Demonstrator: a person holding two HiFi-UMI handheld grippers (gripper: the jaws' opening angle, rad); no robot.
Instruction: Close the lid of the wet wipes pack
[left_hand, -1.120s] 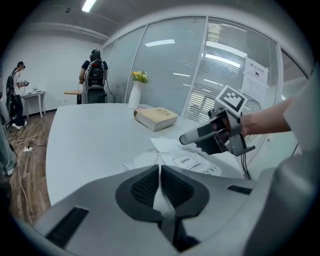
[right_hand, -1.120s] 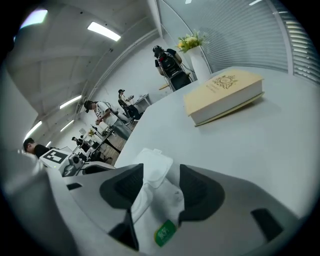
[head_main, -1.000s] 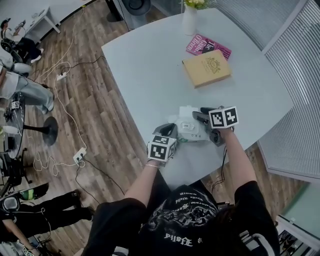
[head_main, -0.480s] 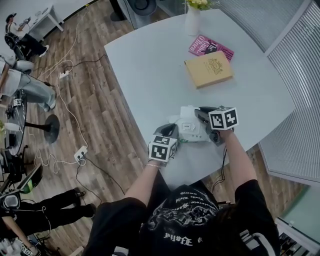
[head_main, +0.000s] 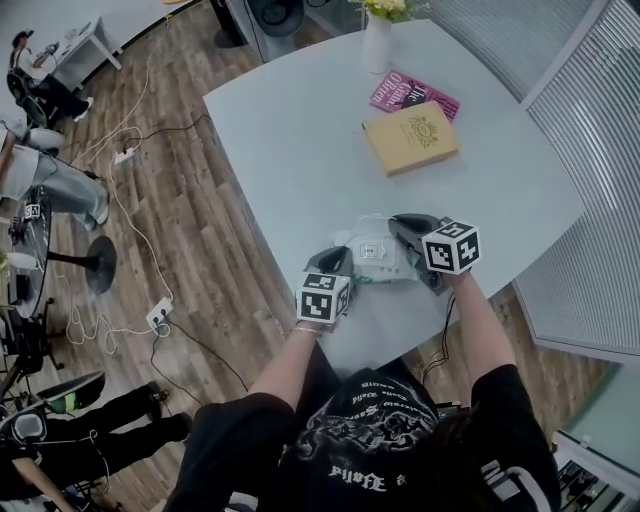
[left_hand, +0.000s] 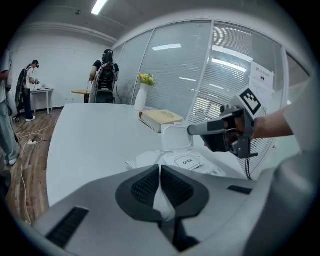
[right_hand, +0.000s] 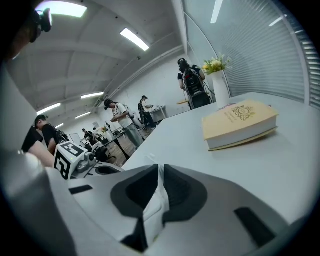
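Left gripper (left_hand: 160, 170) clamped; right gripper (right_hand: 159, 172) closing on lid (left_hand: 176, 137)

The table (head_main: 300, 140) is bare in the middle of the frame, above the pack (head_main: 372, 256). Two books (head_main: 411, 138) and a vase (head_main: 377, 42) block the top right.

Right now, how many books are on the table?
2. A tan book lies at the far side of the table, past the wipes pack. A pink book lies just beyond it, near the white vase. No others show.
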